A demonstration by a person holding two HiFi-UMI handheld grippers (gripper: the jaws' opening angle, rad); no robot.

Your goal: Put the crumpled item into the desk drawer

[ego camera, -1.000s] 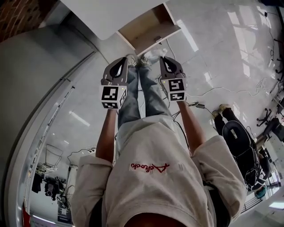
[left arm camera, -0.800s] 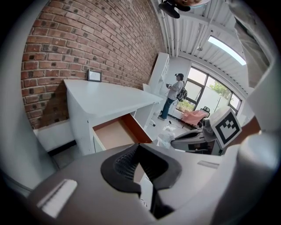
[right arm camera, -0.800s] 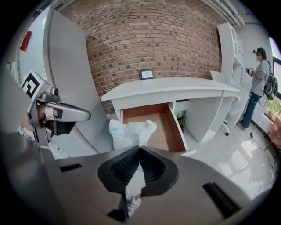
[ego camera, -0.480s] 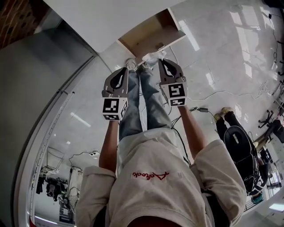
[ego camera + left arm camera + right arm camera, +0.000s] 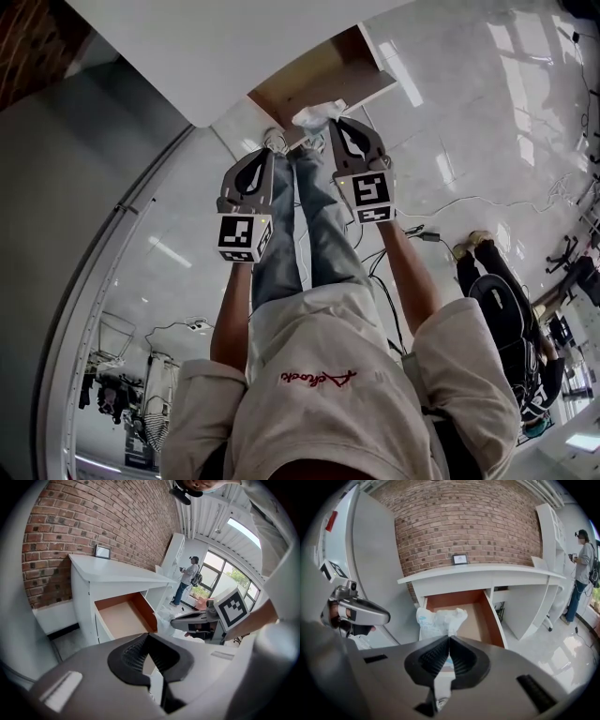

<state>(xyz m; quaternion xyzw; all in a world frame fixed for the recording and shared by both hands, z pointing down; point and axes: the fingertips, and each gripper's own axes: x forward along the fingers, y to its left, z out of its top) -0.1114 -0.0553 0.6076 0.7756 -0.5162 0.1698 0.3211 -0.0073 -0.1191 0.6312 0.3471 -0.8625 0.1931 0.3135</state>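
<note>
Right tool [image 5: 332,127], crumpled item [image 5: 316,114] nearer drawer [image 5: 305,82]

- 2 grippers, centre of head view: left gripper [image 5: 270,148], right gripper [image 5: 328,127].
- 2 marker cubes, one per gripper: left cube [image 5: 242,236], right cube [image 5: 367,195].
- 1 crumpled item [image 5: 438,619], white, centre of right gripper view.
- 1 drawer [image 5: 493,620], open, centre of the same view.
- 1 desk [image 5: 487,573], white.
- 1 picture frame [image 5: 460,558], upper centre, on the desk top.
- 1 brick wall [image 5: 464,517], top of frame.
- 2 people: camera wearer [image 5: 328,375] at bottom of head view, bystander [image 5: 581,564] at right edge of right gripper view.
</note>
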